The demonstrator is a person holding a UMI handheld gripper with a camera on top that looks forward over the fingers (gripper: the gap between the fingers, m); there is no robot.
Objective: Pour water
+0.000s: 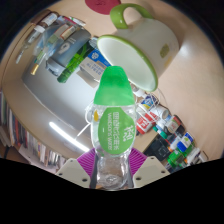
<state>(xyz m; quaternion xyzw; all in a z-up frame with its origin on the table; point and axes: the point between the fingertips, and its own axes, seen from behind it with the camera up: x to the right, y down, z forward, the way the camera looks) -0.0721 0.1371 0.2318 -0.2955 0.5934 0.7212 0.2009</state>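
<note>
I have the bottle (113,135) clamped between the fingers (113,172), both purple pads (88,160) pressing on its clear lower body from nine and three o'clock. It is a small clear plastic bottle with a bright green label and a green cap (112,87), and from my camera it runs straight ahead toward twelve o'clock, cap end leading. The label carries white print that I cannot read.

Just beyond the cap, at about one o'clock, sits the mug (135,52), white on the outside with a pale green handle (128,12) at its far side. The whole scene is rolled in my view, so the mug looks tipped; its mouth seems to face the bottle, though I cannot be sure of that from this angle. Cap and mug wall are very near each other; whether they touch I cannot tell.

Under both lies a pale tabletop (50,100). At ten o'clock from the cap there is a cluster of things including another green bottle (72,70). At four o'clock, along the tabletop's far side, stands a crowd of small coloured containers (165,125).
</note>
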